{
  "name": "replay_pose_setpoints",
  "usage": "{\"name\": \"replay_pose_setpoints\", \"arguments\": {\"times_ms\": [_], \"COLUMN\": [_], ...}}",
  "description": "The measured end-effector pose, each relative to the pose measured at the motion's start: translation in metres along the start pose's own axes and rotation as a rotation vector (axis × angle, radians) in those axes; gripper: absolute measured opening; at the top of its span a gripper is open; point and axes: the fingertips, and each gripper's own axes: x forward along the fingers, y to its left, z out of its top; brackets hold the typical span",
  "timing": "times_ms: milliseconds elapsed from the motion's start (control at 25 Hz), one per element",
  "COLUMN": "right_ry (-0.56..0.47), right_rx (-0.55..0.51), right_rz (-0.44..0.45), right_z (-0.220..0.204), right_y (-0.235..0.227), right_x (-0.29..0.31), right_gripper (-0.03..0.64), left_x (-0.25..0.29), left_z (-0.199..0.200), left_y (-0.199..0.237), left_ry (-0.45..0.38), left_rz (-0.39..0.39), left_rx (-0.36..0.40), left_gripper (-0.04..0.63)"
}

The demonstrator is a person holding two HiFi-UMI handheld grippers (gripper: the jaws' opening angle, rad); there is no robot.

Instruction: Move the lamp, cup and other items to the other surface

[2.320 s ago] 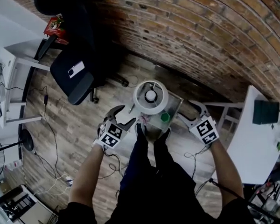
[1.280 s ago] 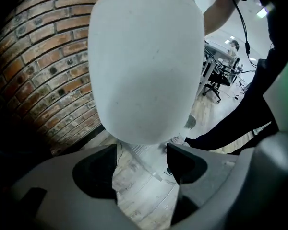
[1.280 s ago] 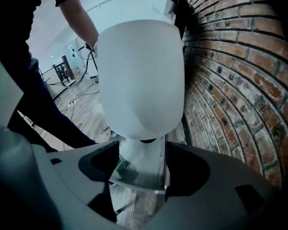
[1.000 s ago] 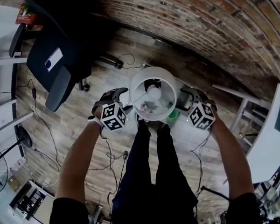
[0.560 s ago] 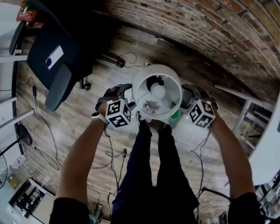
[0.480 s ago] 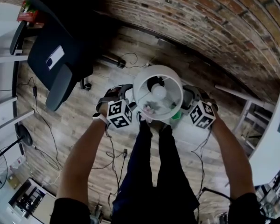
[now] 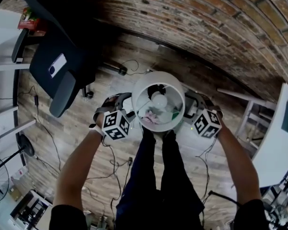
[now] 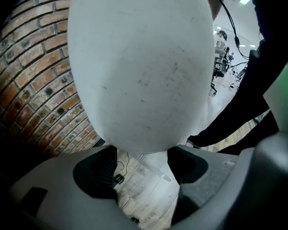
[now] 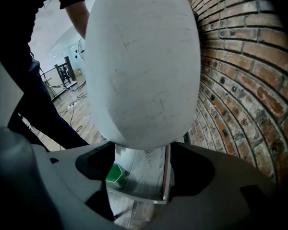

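A lamp with a white shade (image 7: 143, 86) hangs in front of me, its bulb (image 7: 159, 99) showing inside. My left gripper (image 7: 126, 104) grips the shade's left side and my right gripper (image 7: 191, 104) its right side. In the left gripper view the shade (image 8: 139, 66) fills the gap between the jaws and touches both. The right gripper view shows the shade (image 9: 141, 66) wedged the same way; those jaws have just been opening slightly with the shade between them. Below it a green cup (image 9: 116, 173) stands on a small wooden table (image 9: 151, 174).
A black office chair (image 7: 62, 71) stands at the left on the wood floor. The brick wall (image 7: 206, 28) runs behind the lamp. White desks sit at the far left (image 7: 0, 80) and right (image 7: 273, 143). Cables (image 7: 115, 162) trail beside my legs (image 7: 153, 176).
The lamp has come up toward the camera with both grippers on it. Its shade looks larger and covers more of the small table.
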Motion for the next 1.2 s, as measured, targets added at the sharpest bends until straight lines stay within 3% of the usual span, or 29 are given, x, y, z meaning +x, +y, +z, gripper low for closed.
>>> {"name": "replay_pose_setpoints", "arguments": {"times_ms": [280,760,1200], "right_ry": [-0.024,-0.146,-0.222], "right_rx": [0.024,0.131,0.244], "right_rz": [-0.039,-0.130,-0.324], "right_z": [0.039,0.120,0.125], "right_y": [0.010,0.039,0.059], "right_x": [-0.072,-0.241,-0.358], "right_gripper": [0.367,0.365,0.365], "left_x": [-0.069,-0.217,-0.280], "left_z": [0.044,0.157,0.267], "left_y": [-0.001,-0.007,-0.015], "left_ry": [-0.053,-0.198,-0.320], "left_rz": [-0.007,-0.080,-0.137], "left_rx": [0.039,0.154,0.362], "left_gripper": [0.322,0.322,0.322]}}
